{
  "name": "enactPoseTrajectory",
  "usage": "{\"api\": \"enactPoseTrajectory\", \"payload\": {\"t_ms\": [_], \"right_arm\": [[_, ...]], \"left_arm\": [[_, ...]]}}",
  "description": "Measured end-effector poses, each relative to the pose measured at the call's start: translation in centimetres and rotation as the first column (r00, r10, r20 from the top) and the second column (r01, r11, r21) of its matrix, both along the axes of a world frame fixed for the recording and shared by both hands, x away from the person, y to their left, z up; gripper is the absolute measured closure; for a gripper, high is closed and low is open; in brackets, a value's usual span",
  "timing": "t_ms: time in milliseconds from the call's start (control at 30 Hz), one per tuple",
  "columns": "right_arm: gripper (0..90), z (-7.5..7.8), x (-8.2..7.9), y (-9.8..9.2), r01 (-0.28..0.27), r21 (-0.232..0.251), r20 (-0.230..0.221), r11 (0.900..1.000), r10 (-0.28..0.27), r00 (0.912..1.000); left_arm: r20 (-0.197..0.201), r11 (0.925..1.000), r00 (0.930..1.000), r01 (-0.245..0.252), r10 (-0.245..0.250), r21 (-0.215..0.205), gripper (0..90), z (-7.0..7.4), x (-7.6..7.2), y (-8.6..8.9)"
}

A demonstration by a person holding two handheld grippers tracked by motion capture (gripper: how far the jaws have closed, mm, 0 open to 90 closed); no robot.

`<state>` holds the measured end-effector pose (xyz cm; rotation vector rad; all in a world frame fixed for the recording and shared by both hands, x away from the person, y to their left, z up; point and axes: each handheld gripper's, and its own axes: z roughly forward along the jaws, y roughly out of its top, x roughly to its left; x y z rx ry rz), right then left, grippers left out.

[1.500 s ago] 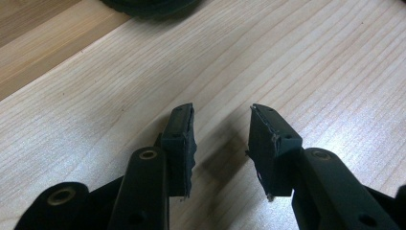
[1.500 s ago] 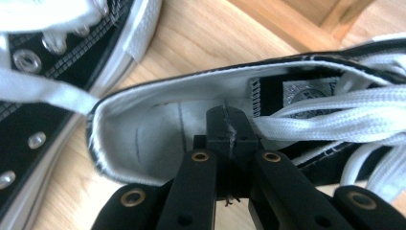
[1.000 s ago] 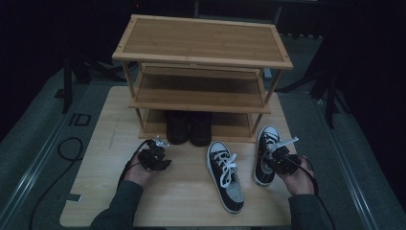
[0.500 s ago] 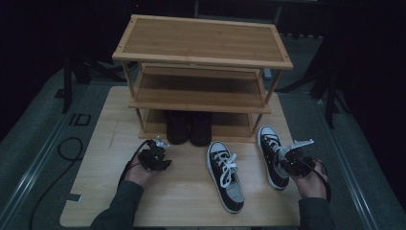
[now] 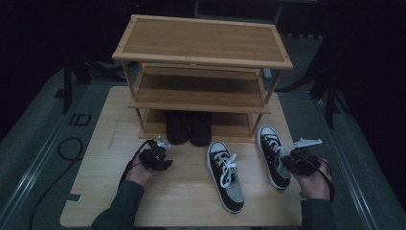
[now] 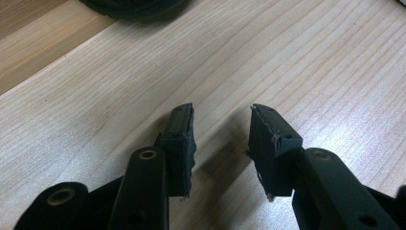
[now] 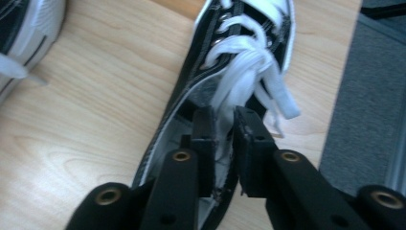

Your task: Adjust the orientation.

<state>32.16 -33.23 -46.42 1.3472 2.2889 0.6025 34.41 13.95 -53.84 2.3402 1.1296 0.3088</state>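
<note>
Sneaker (image 5: 273,154) far-right, long axis near-far | right gripper (image 7: 222,143) at its heel, jaws just opening, seemingly clear of tongue | left gripper (image 6: 220,143) open, empty

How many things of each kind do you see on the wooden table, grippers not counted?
Black-and-white sneakers: 2, the right sneaker and the middle sneaker
Dark shoes on the rack's bottom shelf: 2
Wooden shoe rack: 1
Total: 5

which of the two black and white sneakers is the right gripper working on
The sneaker at the table's right edge, beside the rack's right leg. The right gripper has its jaws at that shoe's opening; the other sneaker lies apart, mid-table.
</note>
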Motion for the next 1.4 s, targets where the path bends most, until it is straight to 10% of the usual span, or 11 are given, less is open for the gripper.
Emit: {"api": "enactPoseTrajectory", "payload": {"t_ms": [433, 667, 1400], "right_arm": [[62.1, -2.2, 2.9, 0.7, 0.067, -0.048, -0.045, 0.997, -0.069, 0.9966], [79.6, -3.0, 3.9, 0.9, 0.103, -0.062, -0.052, 0.993, -0.106, 0.9930], [86.0, -1.9, 0.7, -1.1, 0.112, 0.064, 0.011, 0.992, -0.113, 0.9935]], "left_arm": [[-0.003, 1.0000, 1.0000, 0.001, -0.001, -0.003, 61.3, 0.0, 0.0, 0.1], [-0.003, 1.0000, 1.0000, 0.001, -0.001, -0.004, 61.3, 0.0, 0.0, 0.2], [-0.005, 1.0000, 1.0000, 0.000, 0.000, -0.004, 61.2, 0.0, 0.0, 0.1]]}}
